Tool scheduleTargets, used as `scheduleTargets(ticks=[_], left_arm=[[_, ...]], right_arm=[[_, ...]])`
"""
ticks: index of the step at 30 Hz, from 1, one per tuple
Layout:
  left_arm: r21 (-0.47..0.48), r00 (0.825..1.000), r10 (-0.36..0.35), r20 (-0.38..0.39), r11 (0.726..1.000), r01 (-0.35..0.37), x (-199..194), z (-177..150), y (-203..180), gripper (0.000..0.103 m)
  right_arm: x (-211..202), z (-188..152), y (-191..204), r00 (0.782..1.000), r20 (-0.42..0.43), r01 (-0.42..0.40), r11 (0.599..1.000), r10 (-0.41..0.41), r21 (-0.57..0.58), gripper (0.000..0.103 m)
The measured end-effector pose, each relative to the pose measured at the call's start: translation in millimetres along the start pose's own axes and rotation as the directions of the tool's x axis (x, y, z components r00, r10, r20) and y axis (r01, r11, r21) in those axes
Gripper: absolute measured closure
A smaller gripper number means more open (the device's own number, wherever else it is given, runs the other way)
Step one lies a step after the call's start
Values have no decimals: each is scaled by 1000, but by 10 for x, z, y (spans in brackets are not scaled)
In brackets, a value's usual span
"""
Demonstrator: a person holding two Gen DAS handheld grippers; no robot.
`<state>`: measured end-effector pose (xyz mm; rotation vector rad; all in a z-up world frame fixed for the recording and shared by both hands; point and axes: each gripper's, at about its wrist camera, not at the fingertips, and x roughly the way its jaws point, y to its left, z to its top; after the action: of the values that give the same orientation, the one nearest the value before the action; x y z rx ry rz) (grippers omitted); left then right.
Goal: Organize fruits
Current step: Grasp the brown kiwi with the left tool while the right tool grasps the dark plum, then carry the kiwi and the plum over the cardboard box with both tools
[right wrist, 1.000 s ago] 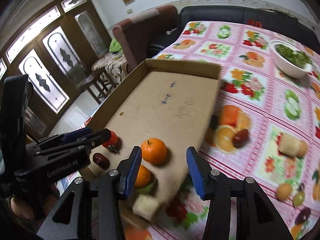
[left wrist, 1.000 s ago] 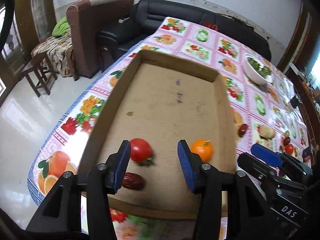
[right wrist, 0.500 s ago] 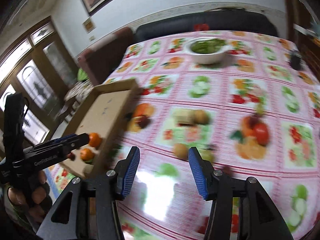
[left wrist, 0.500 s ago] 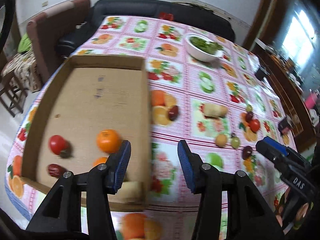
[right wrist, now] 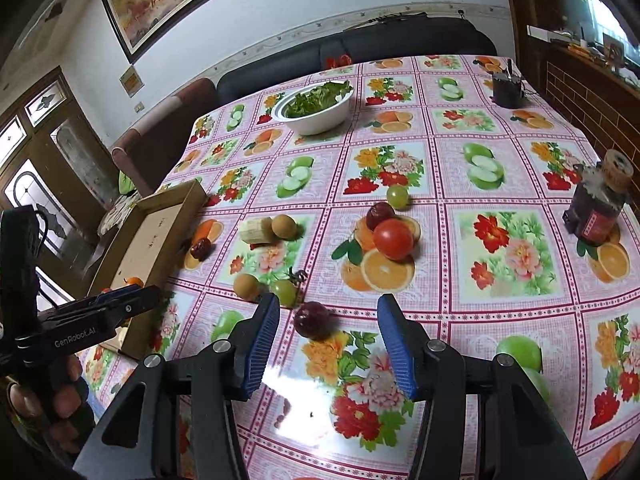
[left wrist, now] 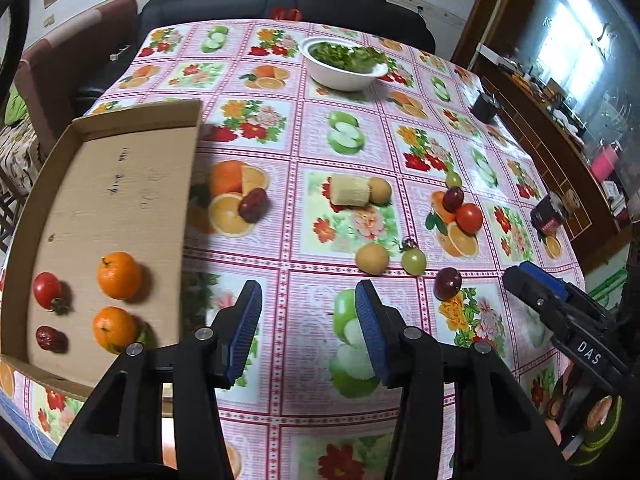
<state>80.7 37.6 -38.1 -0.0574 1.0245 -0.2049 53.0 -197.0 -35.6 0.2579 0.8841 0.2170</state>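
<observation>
Tray (left wrist: 132, 128) holds two oranges (left wrist: 119, 275), one tomato (left wrist: 47, 290); both grippers' jaws open, empty.

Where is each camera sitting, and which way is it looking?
Left wrist: sits on the left gripper, looks down along its open fingers at the tablecloth and the cardboard tray; the right gripper shows at the right edge.
Right wrist: sits on the right gripper, looks down at the dark plum ahead of its open fingers; the left gripper and a hand show at the left edge.
Both show: the tray, the white bowl, the red tomato.
</observation>
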Motion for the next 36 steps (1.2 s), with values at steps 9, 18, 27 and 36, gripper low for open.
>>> scheduleTargets(ticks=[9,18,27,36], left_arm=[[7,999,-26,-35,1000,26,282,35,-112,56],[39,995,-70,-67,997,73,526,143,-257,56],[76,994,-66,-90,994,73,800,180,-399,58],[91,997,-25,-68,995,31,715,147,-376,78]], right_arm=[[273,-80,170,999,-50,-12,997,8,-77,52],[624,-97,266,994,-105,4,990,-19,-144,65],[524,-105,132,996,-93,-5,993,-5,-116,74],[306,-51,45,998,-54,7,997,-11,-75,74]])
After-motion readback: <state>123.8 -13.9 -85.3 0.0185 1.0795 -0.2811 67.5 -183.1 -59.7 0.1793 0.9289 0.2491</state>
